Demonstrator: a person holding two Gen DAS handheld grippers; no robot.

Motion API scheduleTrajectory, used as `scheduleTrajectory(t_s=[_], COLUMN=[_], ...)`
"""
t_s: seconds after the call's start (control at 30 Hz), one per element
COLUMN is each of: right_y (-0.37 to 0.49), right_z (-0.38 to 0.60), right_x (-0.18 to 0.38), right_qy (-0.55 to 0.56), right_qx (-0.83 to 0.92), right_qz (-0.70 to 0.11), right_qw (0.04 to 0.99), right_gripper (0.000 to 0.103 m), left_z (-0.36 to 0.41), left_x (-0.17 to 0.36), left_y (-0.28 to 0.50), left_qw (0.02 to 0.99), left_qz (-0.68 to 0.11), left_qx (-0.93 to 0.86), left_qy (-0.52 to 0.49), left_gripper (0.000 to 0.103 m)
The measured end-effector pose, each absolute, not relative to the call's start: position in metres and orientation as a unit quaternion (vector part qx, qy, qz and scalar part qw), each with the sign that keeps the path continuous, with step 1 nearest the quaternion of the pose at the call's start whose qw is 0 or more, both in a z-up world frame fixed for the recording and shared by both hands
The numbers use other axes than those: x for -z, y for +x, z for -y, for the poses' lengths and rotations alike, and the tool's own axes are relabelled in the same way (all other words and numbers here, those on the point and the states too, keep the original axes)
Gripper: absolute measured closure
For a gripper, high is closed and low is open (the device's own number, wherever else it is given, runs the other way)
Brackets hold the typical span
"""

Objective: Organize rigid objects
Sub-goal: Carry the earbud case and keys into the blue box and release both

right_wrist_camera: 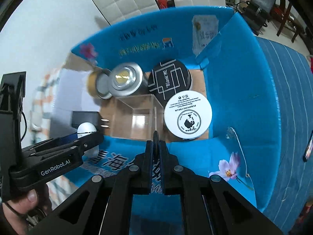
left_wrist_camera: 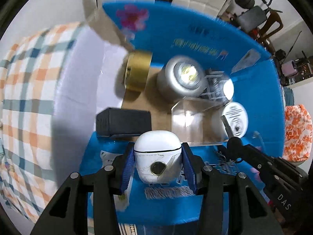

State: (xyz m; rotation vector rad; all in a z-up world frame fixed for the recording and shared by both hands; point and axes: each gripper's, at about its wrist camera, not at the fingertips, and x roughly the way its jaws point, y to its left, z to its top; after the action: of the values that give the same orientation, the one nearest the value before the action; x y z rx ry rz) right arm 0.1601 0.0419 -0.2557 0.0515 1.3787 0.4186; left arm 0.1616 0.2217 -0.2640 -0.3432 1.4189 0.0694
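Observation:
My left gripper (left_wrist_camera: 157, 149) is shut on a white earbud case (left_wrist_camera: 157, 156), held above the near wall of a blue box (left_wrist_camera: 195, 29). My right gripper (right_wrist_camera: 156, 145) is shut on a key (right_wrist_camera: 156, 137) with a black head, its metal blade pointing into the box. In the left wrist view the key (left_wrist_camera: 228, 127) shows at the right. Inside the box (right_wrist_camera: 244, 98) stand a gold tin (right_wrist_camera: 92, 84), a silver jar (right_wrist_camera: 125, 82), a black jar (right_wrist_camera: 169, 80), a white round tin (right_wrist_camera: 187, 115), a clear acrylic box (right_wrist_camera: 133, 117) and a black box (left_wrist_camera: 124, 122).
A plaid cloth (left_wrist_camera: 29, 98) lies left of the box and a blue striped cloth (right_wrist_camera: 289, 117) lies to its right. An orange floral item (left_wrist_camera: 297, 135) sits at far right. A hand (right_wrist_camera: 23, 205) holds the left gripper's handle. White tufted cushions (right_wrist_camera: 127, 4) are behind.

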Motion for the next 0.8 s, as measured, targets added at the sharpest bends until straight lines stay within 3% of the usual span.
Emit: scheduleTrajectory(t_s=[0.3, 0.57, 0.67, 0.8], right_y=[0.163, 0.161, 0.162, 0.163], right_z=[-0.061, -0.076, -0.075, -0.064], right_x=[0.273, 0.279, 0.28, 0.272], right_qy=[-0.045, -0.101, -0.085, -0.066], right_qx=[-0.154, -0.132, -0.121, -0.102], right_qz=[-0.622, -0.62, -0.629, -0.632], right_qw=[0.766, 0.767, 0.763, 0.765], right_gripper=[0.096, 0.091, 0.084, 0.067], left_z=[-0.22, -0.225, -0.225, -0.227], left_x=[0.303, 0.296, 0.287, 0.268], left_y=[0.169, 0.166, 0.164, 0.162], left_qw=[0.725, 0.734, 0.738, 0.748], left_qz=[-0.673, -0.664, -0.661, -0.65], left_qx=[-0.014, -0.019, -0.023, -0.034], left_qy=[-0.143, -0.139, -0.133, -0.129], left_gripper=[0.059, 0.059, 0.059, 0.059])
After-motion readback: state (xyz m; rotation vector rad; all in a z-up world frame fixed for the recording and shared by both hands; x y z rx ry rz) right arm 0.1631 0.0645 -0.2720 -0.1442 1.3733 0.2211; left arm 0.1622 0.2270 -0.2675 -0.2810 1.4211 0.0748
